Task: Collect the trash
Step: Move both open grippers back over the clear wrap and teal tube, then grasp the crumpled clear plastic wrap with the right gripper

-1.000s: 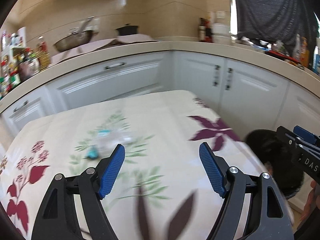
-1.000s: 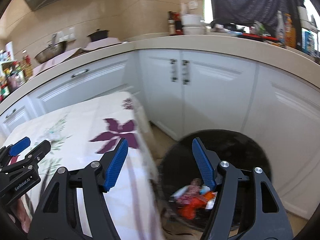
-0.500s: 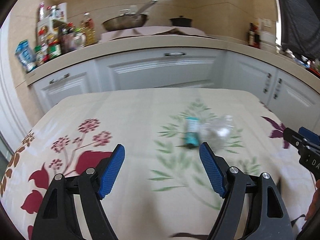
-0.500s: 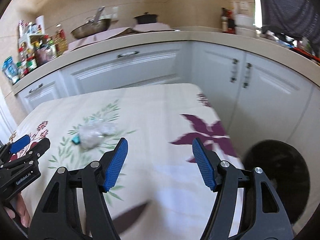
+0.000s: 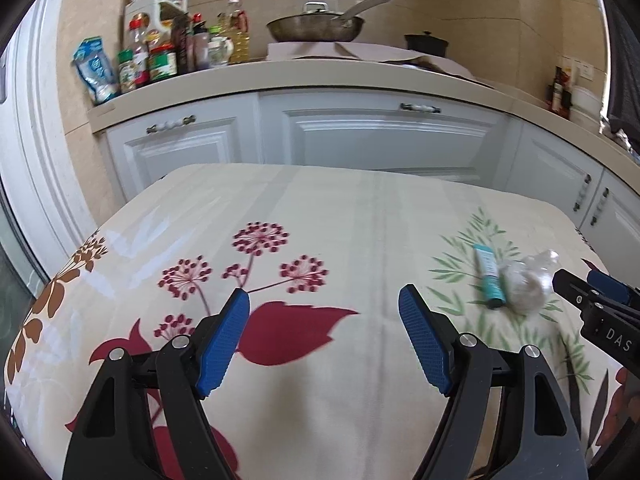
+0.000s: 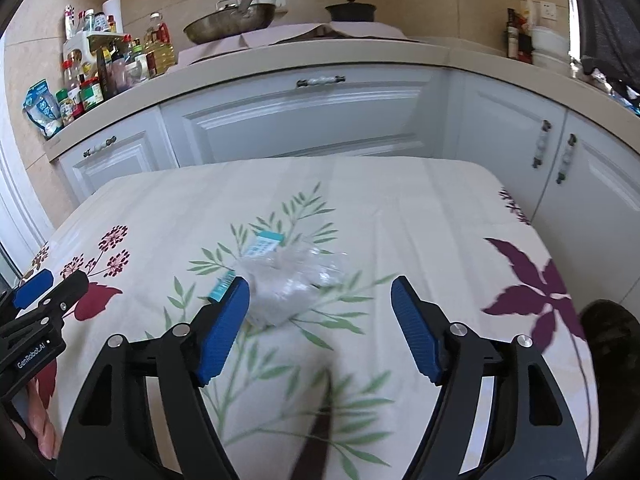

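The right gripper [image 6: 320,308] is hovering over the flowered tablecloth [image 6: 420,216], its blue-padded jaws opening wide with nothing pressed between them. Just beyond its left pad, a crumpled clear plastic wrapper [image 6: 292,284] is lying on the cloth's green leaf print, partly in line with the gap between the jaws but not touched by either pad. Beside the wrapper, on its far left side, a teal and white tube [image 6: 262,246] is lying on the cloth; its lower end is appearing as a teal strip right at the tip of the left pad, though the blur is making it hard to say whether that strip is the same item or a second scrap.

The left gripper [image 5: 324,312] is hanging over the red flower print of the tablecloth [image 5: 320,208], left of the wrapper, jaws standing wide apart and holding nothing. In the left wrist view the wrapper [image 5: 524,280] and the tube [image 5: 490,276] are lying side by side, touching, off to the right of that gripper, and the tip of the right gripper is coming in just beside the wrapper.

Past the table, white cabinets [image 6: 300,120] are running under a beige counter [image 6: 280,56] carrying a steel pan [image 6: 232,20], a dark pot [image 6: 351,11] and a cluster of bottles [image 6: 100,68]. To the right of the tablecloth, low down, the dark rim of a bin [image 6: 612,336] is showing.
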`<action>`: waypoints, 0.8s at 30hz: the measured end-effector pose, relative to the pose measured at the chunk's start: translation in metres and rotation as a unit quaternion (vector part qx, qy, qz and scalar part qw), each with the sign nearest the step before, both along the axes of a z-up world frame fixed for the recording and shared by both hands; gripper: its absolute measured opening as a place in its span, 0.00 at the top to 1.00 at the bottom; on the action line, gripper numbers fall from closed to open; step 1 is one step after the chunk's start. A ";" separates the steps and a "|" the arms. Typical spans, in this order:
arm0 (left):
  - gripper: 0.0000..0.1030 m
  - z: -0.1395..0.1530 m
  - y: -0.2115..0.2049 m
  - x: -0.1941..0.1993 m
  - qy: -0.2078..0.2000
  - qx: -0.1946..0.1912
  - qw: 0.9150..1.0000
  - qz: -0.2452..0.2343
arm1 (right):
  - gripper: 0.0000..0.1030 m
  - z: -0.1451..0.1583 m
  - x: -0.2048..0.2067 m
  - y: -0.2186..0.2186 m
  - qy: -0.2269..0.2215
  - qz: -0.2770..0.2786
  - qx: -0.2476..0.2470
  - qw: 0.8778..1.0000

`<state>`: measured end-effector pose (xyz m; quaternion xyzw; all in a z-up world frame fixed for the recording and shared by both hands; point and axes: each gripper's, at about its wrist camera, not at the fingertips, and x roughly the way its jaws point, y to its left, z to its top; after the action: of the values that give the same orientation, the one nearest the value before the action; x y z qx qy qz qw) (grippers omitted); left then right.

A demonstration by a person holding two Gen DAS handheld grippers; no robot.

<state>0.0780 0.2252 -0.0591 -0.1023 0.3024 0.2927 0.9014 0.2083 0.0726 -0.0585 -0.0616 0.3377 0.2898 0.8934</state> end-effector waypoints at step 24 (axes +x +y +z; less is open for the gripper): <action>0.25 -0.006 0.016 0.005 0.013 -0.029 0.999 -0.014 | 0.71 -0.023 0.026 0.035 0.082 0.032 -0.039 0.995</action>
<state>0.0826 0.2408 -0.0647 -0.1204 0.3243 0.2722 0.8979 0.2345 0.1078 -0.0817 -0.0830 0.4190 0.3089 0.8498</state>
